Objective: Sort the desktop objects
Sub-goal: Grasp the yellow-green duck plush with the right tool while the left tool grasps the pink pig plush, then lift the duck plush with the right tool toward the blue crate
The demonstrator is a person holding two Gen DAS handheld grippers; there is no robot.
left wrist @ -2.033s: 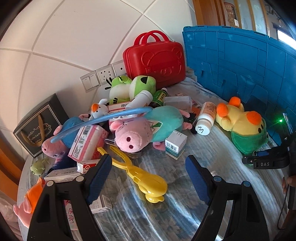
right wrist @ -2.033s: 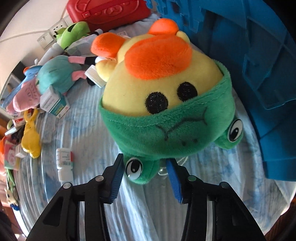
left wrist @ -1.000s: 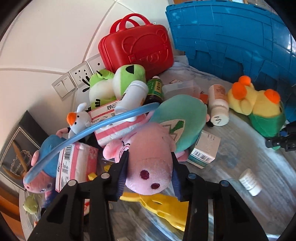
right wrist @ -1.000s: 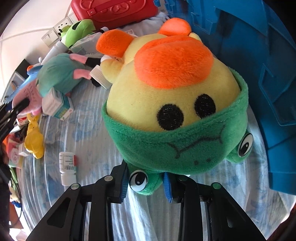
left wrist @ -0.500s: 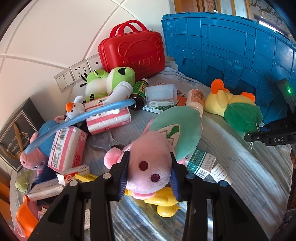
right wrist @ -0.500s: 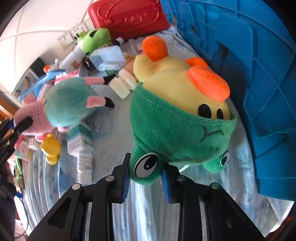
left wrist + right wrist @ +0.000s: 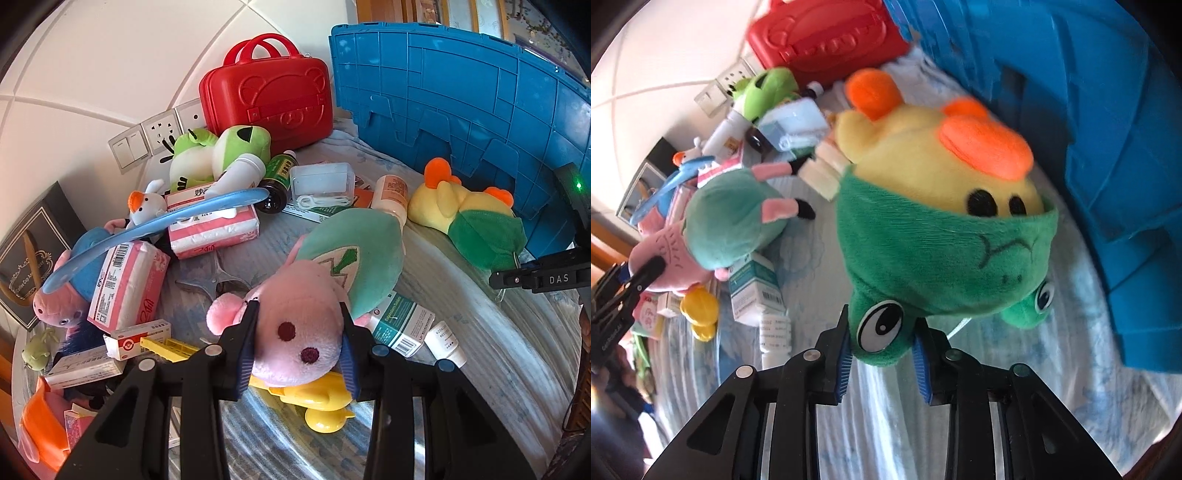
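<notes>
Pink plush fills the lower centre of the left wrist view: the left gripper (image 7: pixel 297 341) has its fingers clamped on the snout of a pig toy (image 7: pixel 314 295), whose teal body trails toward a medicine box (image 7: pixel 400 323) and a small white bottle (image 7: pixel 445 345) on the desk (image 7: pixel 498 369). Dragging it could sweep those away.

In the right wrist view, the right gripper (image 7: pixel 881 349) pinches only one eye flap of the yellow-and-green plush (image 7: pixel 942 229), centre frame; such a thin hold may slip near the blue crate (image 7: pixel 1108 129).
</notes>
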